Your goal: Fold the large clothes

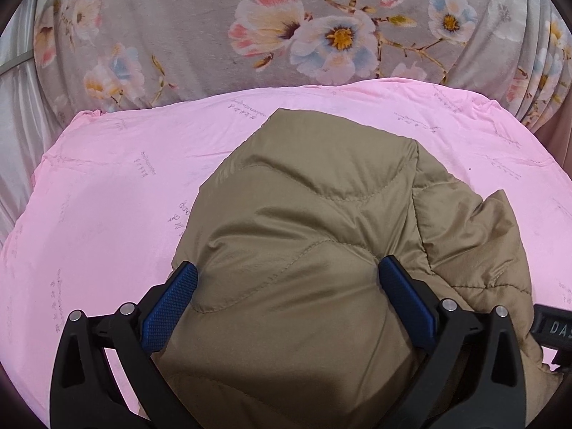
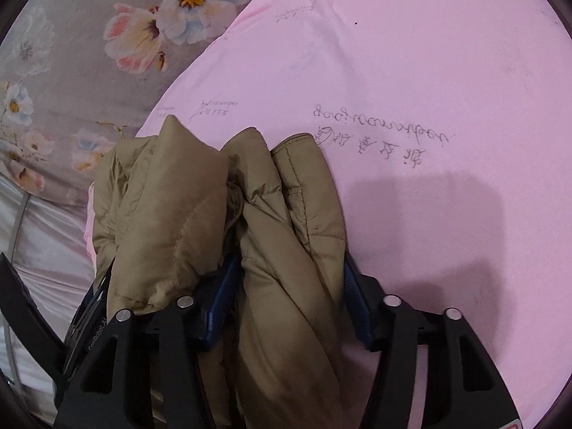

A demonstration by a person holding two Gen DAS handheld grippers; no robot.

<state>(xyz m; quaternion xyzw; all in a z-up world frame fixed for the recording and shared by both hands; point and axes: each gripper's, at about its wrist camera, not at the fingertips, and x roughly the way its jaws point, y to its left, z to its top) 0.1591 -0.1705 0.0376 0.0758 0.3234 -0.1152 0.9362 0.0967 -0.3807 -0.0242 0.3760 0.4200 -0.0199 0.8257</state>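
Observation:
A tan quilted puffer jacket [image 1: 321, 243] lies bunched on a pink sheet [image 1: 107, 196]. My left gripper [image 1: 286, 286] stands wide open, its blue pads [image 1: 171, 304] on either side of a puffy fold of the jacket. In the right wrist view my right gripper [image 2: 289, 286] has its blue pads [image 2: 223, 300] pressed on a thick bundle of the jacket [image 2: 279, 250], which fills the gap between them. Another fold of the jacket [image 2: 161, 214] drapes over the right gripper's left finger.
A grey floral bedcover [image 1: 214, 28] lies beyond the pink sheet [image 2: 429, 107]. Pale satin fabric [image 2: 46, 243] shows at the left. Part of the other gripper [image 1: 552, 329] shows at the right edge of the left wrist view.

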